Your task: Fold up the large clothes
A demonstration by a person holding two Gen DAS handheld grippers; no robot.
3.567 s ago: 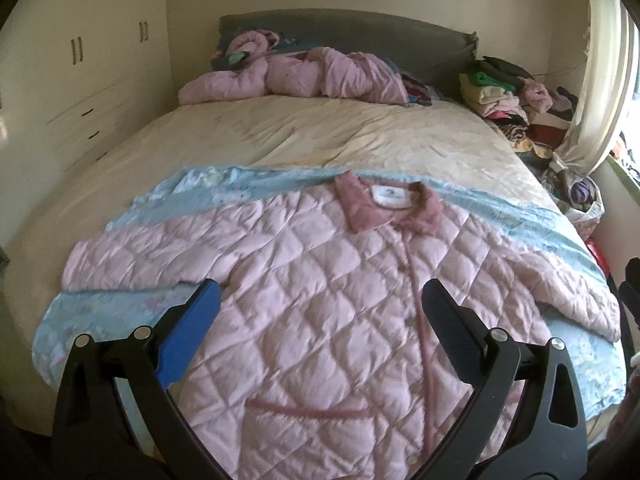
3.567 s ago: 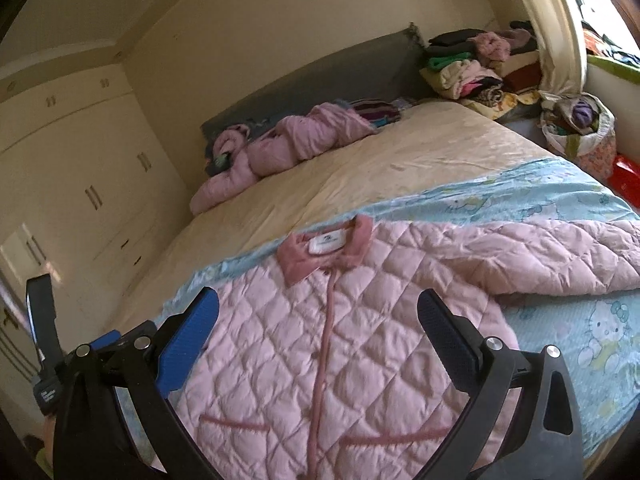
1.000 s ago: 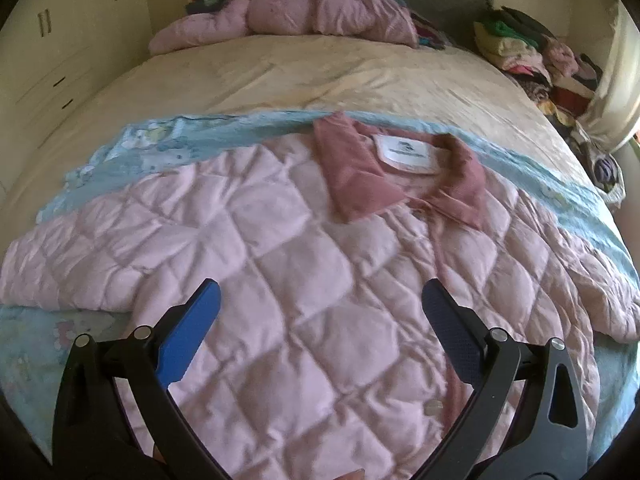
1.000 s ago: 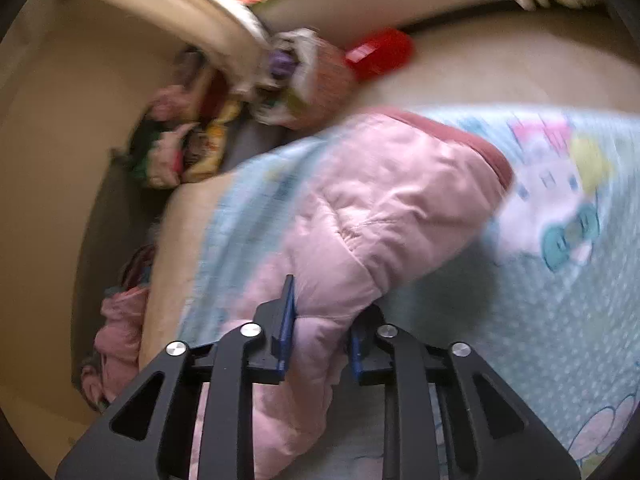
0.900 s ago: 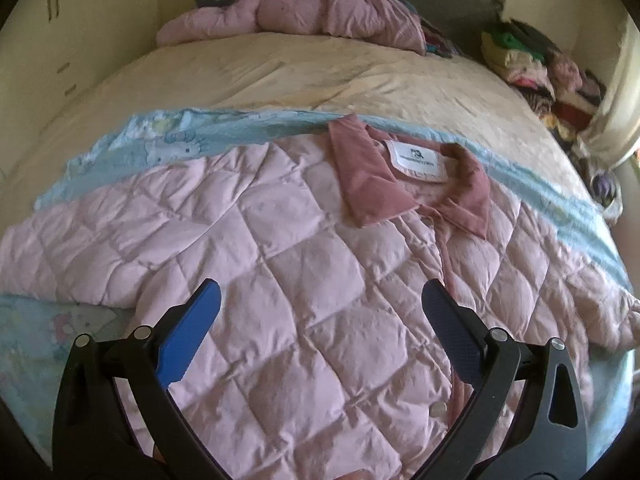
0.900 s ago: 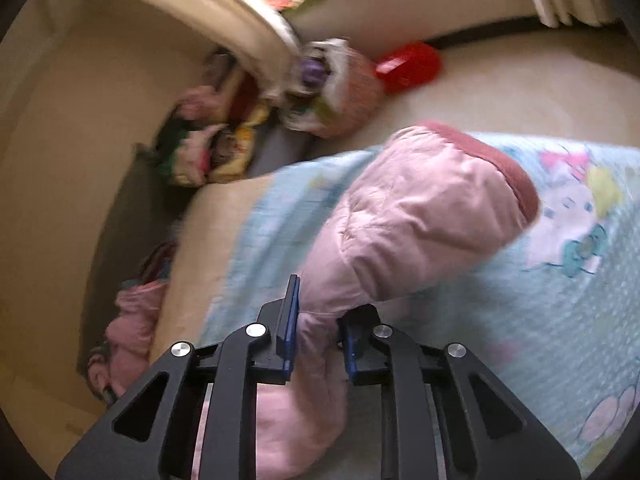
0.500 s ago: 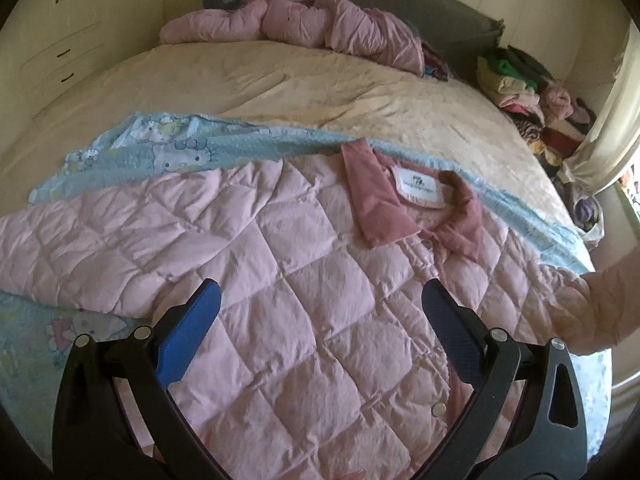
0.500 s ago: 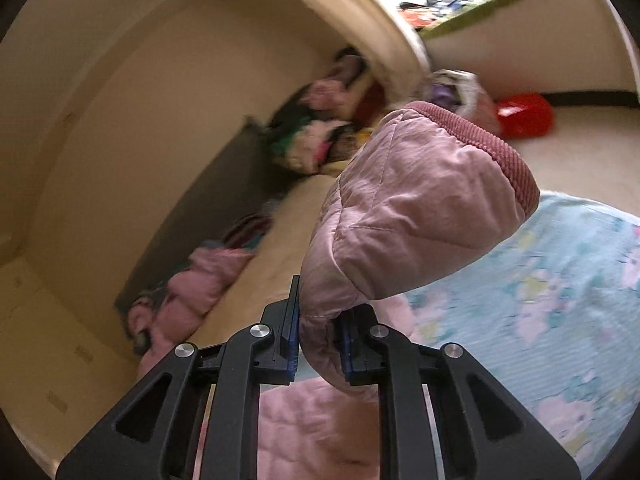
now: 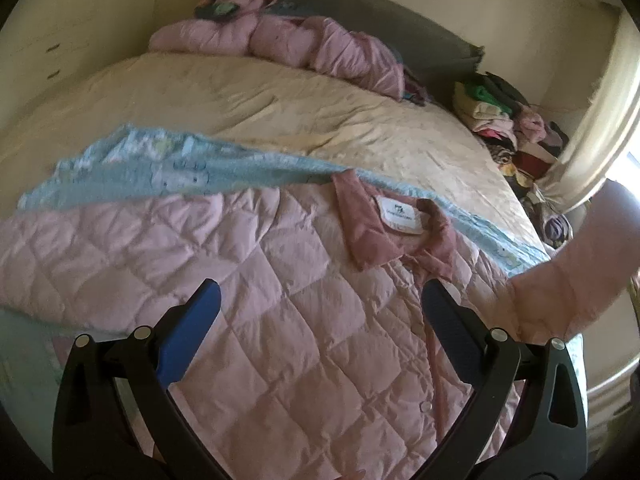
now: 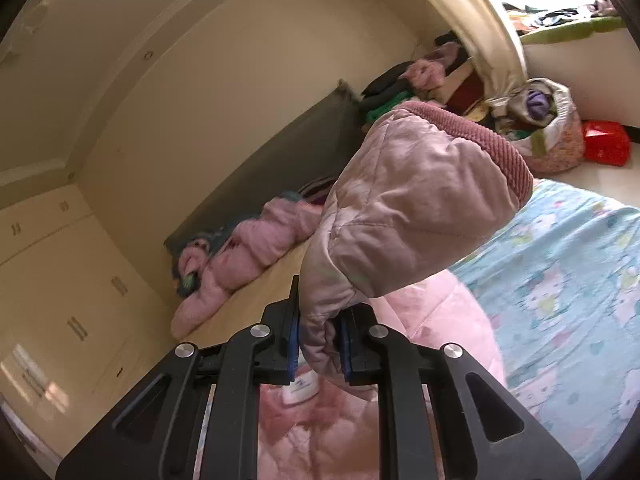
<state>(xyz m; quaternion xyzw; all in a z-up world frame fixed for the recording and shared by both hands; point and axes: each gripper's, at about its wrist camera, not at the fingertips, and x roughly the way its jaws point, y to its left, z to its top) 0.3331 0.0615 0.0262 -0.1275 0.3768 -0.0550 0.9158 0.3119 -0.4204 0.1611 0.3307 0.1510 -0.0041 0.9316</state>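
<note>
So the pink quilted jacket [image 9: 260,292] is laid out flat, front side up, on the light blue cartoon-print blanket [image 9: 132,168] that covers the near end of the bed [image 9: 280,108]. Everything here is placed relative to that jacket. Its darker pink collar [image 9: 384,232] with the white label points toward the grey headboard [image 9: 360,12], and one arm lies stretched out to the left of the body.

The right gripper [image 10: 319,344] is clamped tight on the other sleeve [image 10: 412,216], pinching the fabric between its blue pads, and the sleeve is held up in the air above the jacket's body with the ribbed cuff [image 10: 480,136] at the top (from the left wrist view it shows as a raised pink bulge at the jacket's right edge).

The left gripper [image 9: 320,312] hangs over the jacket's chest with its jaws spread wide, nothing between them, not touching the cloth as far as I can tell.

Past the collar, up by the headboard, there's a crumpled pink garment [image 9: 280,40], and a pile of clothes [image 9: 504,120] sits off to the jacket's far right beside the bed.
</note>
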